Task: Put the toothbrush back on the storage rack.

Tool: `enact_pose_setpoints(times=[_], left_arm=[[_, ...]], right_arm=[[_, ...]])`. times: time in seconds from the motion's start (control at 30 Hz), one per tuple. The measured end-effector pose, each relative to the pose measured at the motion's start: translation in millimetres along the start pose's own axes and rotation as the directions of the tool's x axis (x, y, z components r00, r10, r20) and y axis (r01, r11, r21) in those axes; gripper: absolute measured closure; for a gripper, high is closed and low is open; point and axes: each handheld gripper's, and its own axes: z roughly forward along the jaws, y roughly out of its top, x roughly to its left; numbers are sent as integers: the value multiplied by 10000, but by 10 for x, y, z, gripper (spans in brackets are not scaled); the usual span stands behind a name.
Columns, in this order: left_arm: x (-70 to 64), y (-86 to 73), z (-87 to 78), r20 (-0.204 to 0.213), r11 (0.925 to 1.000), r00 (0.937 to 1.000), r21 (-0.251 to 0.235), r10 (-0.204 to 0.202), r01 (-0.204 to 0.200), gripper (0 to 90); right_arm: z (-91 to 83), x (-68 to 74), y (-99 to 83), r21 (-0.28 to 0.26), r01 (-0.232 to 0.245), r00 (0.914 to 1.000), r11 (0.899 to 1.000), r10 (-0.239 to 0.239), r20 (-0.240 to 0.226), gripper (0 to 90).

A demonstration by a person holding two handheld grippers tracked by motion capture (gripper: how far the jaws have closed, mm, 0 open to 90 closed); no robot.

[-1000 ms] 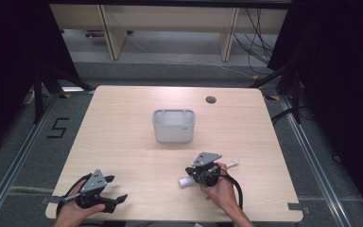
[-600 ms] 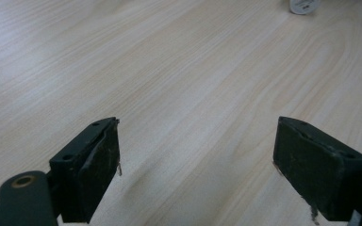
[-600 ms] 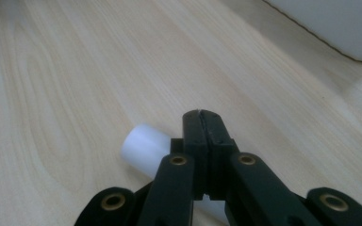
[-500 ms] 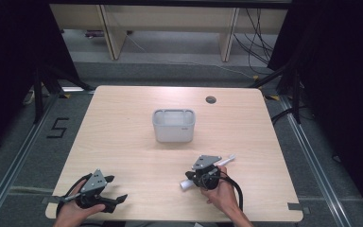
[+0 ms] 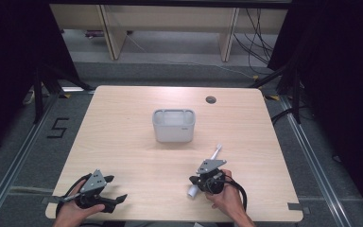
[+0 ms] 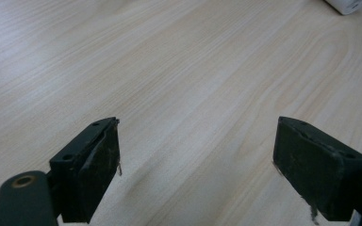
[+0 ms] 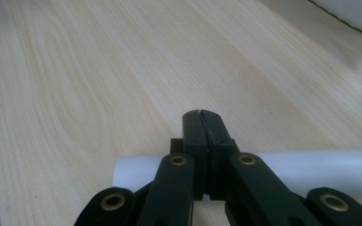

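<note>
Clamping the white toothbrush [image 5: 203, 175] mid-handle, the right gripper [image 5: 203, 182] carries it near the grey holder [image 5: 174, 125]; left gripper [image 5: 116, 198] waits wide open.

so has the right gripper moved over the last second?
Barely. Against the grey container, the right gripper keeps its place near the table's front edge, but it and the white toothbrush have swung so the tip points more toward the container.

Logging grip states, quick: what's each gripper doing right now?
Left gripper: open, holding nothing, over bare table.
Right gripper: jaws together above the white toothbrush; a real grip cannot be told.
</note>
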Motion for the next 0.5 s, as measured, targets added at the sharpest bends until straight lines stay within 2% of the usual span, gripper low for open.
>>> enact_pose_setpoints(times=[0.03, 0.07, 0.1, 0.13, 0.23, 0.27, 0.3, 0.33, 0.37, 0.5], left_arm=[[13, 4, -8, -106, 9998, 9998, 96, 173, -172, 150], [10, -1, -10, 0, 9998, 9998, 84, 177, -177, 150], [-7, -6, 0, -4, 10000, 10000, -57, -12, 12, 150], [-11, -10, 6, -38, 9999, 10000, -141, -56, 56, 150], [5, -1, -11, -2, 9999, 9999, 52, 148, -148, 150], [0, -4, -9, -38, 9999, 9999, -20, 144, -144, 150], [-8, -5, -2, -12, 9999, 10000, -107, -29, 29, 150], [6, -3, -11, -18, 9999, 10000, 53, 96, -96, 150], [15, 2, -11, -103, 9998, 9998, 112, 160, -159, 150], [-1, -3, -10, -48, 9999, 9999, -36, 134, -134, 150]], right_arm=[[-7, -3, -9, -1, 6, 10000, 10000, -6, -41, 900], [-8, 9, -23, -45, -216, 9997, 9998, 216, 88, 900], [-27, -4, -27, 23, -71, 9999, 10000, 72, -157, 900], [-41, 6, -37, 96, -182, 9998, 9998, 182, -13, 900], [-64, 18, -58, 101, -107, 9999, 9999, 107, 9, 900], [-70, 27, -66, 17, -176, 9998, 9998, 176, -22, 900], [-93, 27, -72, 136, -92, 10000, 9999, 92, -26, 900], [-90, 34, -83, -73, -93, 10000, 9999, 94, 33, 900], [-95, 29, -92, -40, 75, 10000, 10000, -75, -30, 900], [-117, 38, -121, 10, -80, 10000, 10000, 80, 6, 900]])
